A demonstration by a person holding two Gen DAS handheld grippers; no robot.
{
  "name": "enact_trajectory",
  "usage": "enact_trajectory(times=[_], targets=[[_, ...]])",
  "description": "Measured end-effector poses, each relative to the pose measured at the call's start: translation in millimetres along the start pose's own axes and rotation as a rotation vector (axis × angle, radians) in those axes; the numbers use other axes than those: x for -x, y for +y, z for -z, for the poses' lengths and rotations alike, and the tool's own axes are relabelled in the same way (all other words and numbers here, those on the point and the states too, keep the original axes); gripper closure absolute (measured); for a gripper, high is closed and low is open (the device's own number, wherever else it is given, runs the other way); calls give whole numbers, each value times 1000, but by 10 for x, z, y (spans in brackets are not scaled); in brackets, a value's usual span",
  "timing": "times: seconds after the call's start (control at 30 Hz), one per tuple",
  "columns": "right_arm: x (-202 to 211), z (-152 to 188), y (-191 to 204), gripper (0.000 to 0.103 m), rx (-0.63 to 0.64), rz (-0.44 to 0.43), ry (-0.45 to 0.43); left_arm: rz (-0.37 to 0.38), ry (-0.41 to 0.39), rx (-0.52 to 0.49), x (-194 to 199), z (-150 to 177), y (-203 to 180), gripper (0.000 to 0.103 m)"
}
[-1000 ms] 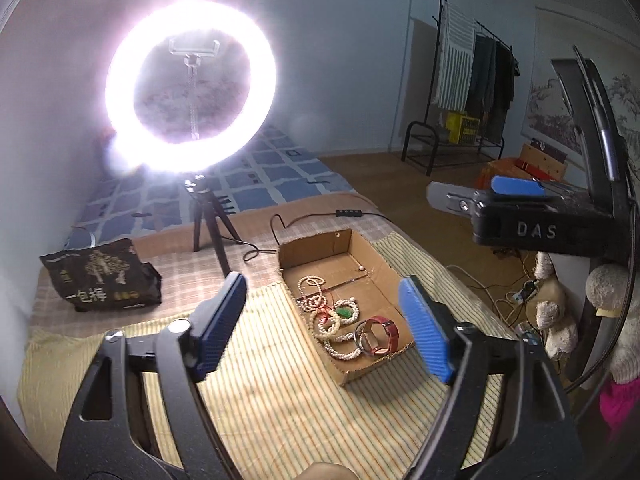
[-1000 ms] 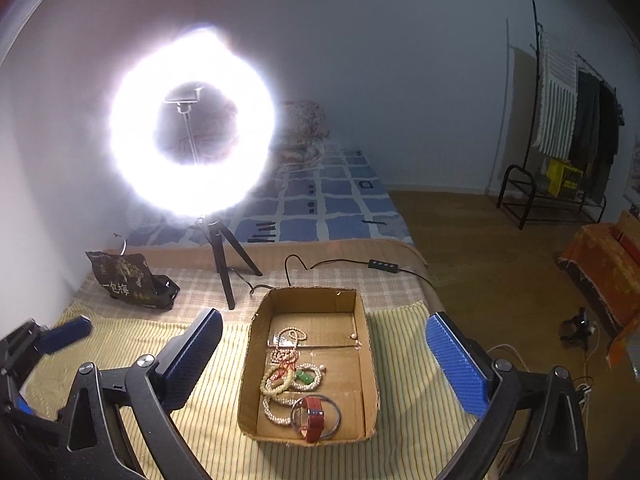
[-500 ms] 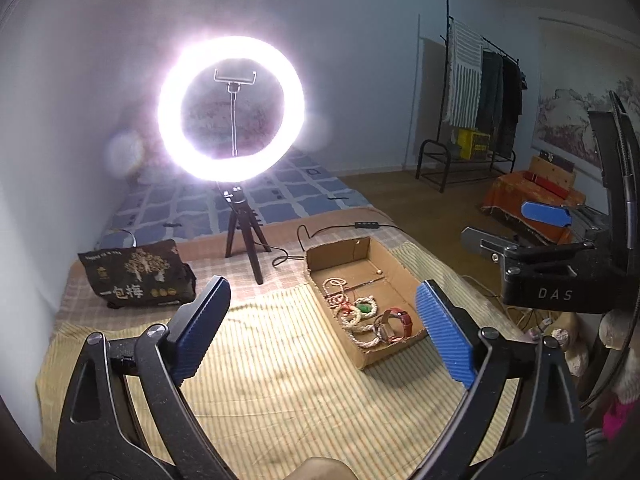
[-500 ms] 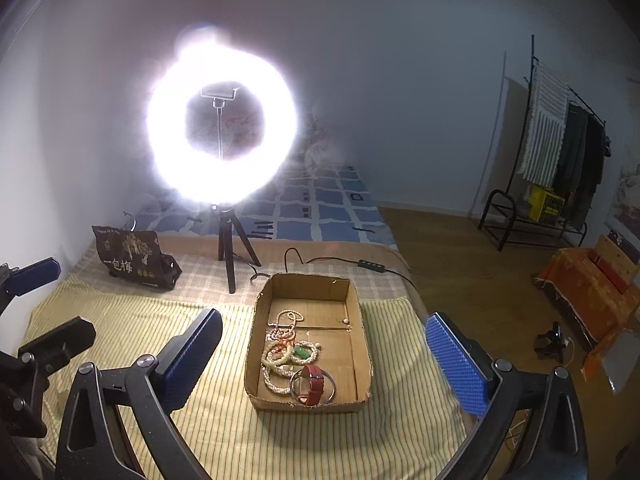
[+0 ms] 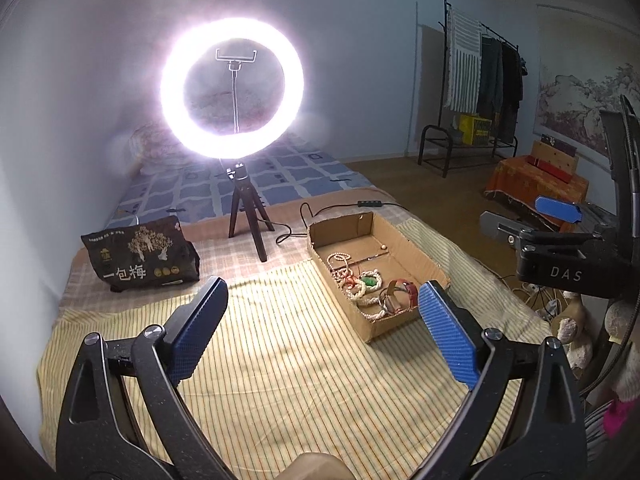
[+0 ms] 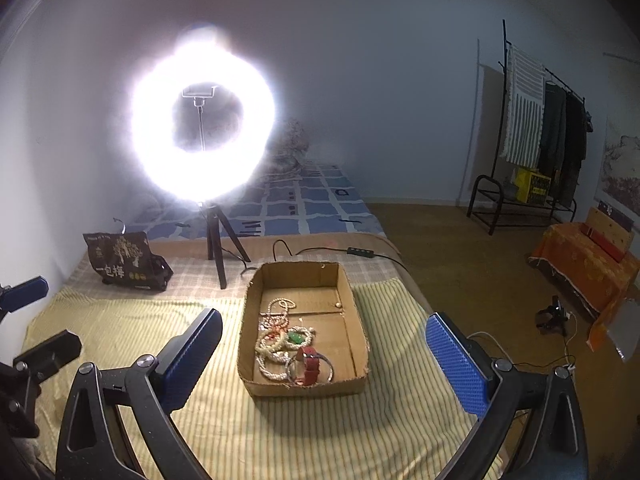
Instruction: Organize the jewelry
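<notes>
I hold my left gripper (image 5: 322,318) above the striped cloth (image 5: 280,360), its blue fingers (image 5: 198,330) spread wide with nothing between them. My right gripper (image 6: 324,354) is also wide open and empty, and it hangs over the near end of the box (image 6: 360,320).

The box is a low cardboard tray and it sits on the cloth, to the right of my left gripper and straight in front of my right one. The jewelry lies inside it, mostly in the near half. A heap of pearl strands (image 6: 274,344) lies on the left side of the box floor. A green piece (image 6: 296,336) lies among them. A red watch strap (image 6: 309,364) lies with a silver bangle (image 6: 294,372) close to the near wall; I cannot tell how they lie on each other. One small bead (image 6: 338,305) lies alone near the far right side.

Behind the box a lit ring light (image 5: 232,88) stands on a small tripod (image 5: 246,216), and its cable (image 5: 340,208) runs along the bed behind the box. A dark bag (image 5: 140,254) with printed characters stands to the left of the tripod. A clothes rack (image 5: 480,92) stands far at the right wall.

In the left view, my right gripper appears at the right edge, apart from the box.
</notes>
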State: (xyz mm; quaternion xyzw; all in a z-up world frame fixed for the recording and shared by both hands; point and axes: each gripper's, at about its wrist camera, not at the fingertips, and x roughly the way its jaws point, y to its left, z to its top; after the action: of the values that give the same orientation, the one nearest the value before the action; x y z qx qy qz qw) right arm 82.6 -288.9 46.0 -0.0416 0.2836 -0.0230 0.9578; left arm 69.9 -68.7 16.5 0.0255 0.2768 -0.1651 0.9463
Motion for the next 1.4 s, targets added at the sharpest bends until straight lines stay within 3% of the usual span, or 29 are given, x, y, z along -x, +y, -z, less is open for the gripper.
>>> enact_trajectory(times=[0.33, 0.5, 0.87, 1.4], targets=[[-14, 212, -83, 0, 3, 29, 9, -23, 5, -28, 21, 73, -67, 5], [-1, 222, -106, 0, -5, 36, 2, -37, 4, -38, 33, 85, -99, 0], [-15, 253, -104, 0, -3, 34, 7, -77, 8, -39, 66, 109, -84, 0], [-9, 252, -88, 0, 1, 32, 9, -76, 10, -35, 67, 119, -64, 0]])
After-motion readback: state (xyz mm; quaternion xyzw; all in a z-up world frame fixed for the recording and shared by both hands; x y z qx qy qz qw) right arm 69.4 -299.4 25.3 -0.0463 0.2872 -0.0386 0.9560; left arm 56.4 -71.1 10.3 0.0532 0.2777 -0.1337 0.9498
